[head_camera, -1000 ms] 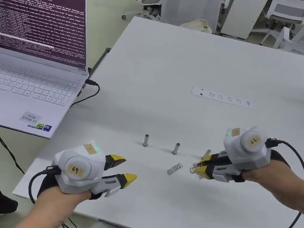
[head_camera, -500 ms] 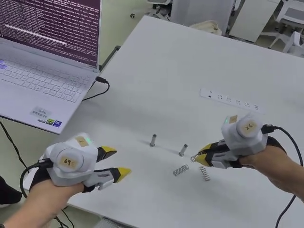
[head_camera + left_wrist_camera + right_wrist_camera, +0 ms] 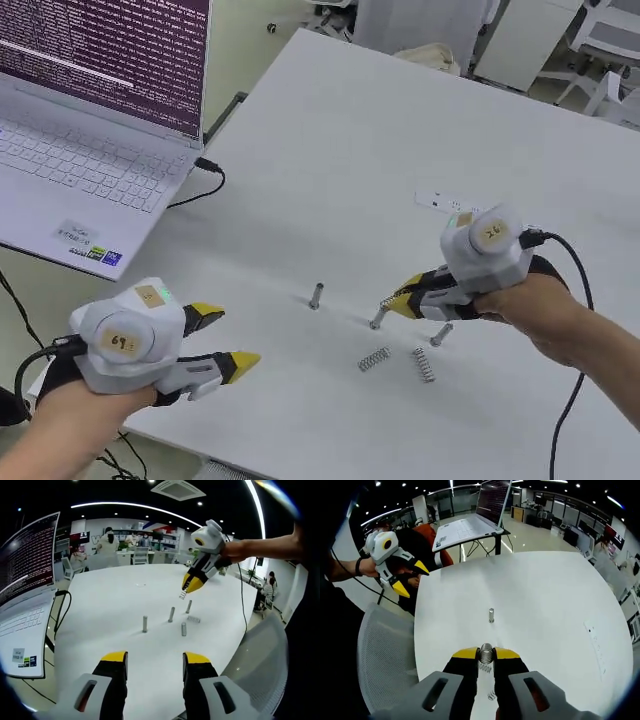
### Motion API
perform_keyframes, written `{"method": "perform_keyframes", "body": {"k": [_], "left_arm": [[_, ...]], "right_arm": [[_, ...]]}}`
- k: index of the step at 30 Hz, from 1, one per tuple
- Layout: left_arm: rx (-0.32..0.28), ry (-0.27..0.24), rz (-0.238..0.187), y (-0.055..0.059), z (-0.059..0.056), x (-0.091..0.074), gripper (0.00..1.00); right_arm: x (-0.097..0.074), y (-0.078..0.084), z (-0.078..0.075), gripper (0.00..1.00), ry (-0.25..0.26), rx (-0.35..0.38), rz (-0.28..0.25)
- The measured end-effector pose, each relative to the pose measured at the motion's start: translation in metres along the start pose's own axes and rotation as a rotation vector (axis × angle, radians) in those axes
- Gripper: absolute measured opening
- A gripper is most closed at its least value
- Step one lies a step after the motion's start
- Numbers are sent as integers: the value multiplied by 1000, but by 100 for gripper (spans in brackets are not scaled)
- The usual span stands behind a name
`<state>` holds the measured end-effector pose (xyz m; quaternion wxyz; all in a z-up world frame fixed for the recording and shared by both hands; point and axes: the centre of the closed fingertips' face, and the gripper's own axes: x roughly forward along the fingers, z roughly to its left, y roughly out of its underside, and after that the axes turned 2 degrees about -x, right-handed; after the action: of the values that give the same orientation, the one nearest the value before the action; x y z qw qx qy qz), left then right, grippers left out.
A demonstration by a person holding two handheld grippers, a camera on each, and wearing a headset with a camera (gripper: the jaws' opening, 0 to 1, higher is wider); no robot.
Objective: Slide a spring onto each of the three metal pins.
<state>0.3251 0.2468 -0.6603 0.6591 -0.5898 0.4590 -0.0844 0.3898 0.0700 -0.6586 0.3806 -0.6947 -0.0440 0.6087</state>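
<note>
Yellow-tipped fingers (image 3: 466, 656) of the right gripper (image 3: 486, 655) are pinched on a small coiled metal spring (image 3: 486, 651), held close by the top of the middle pin (image 3: 378, 320) of three short upright metal pins on the white worktop (image 3: 330, 150). Two loose springs (image 3: 374, 358) lie flat just beside the pins. The left gripper (image 3: 155, 657) hovers well apart near the worktop's edge, its fingers spread and empty.

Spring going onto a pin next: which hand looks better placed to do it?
Right. The right gripper pinches a spring and hovers beside a pin; the left gripper is open, empty and off to the side.
</note>
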Motion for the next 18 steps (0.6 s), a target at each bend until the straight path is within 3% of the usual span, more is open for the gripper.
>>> {"method": "perform_keyframes", "body": {"k": [18], "left_arm": [[10, 19, 9, 3, 0, 3, 40]], "right_arm": [[21, -16, -9, 8, -13, -7, 15]]}}
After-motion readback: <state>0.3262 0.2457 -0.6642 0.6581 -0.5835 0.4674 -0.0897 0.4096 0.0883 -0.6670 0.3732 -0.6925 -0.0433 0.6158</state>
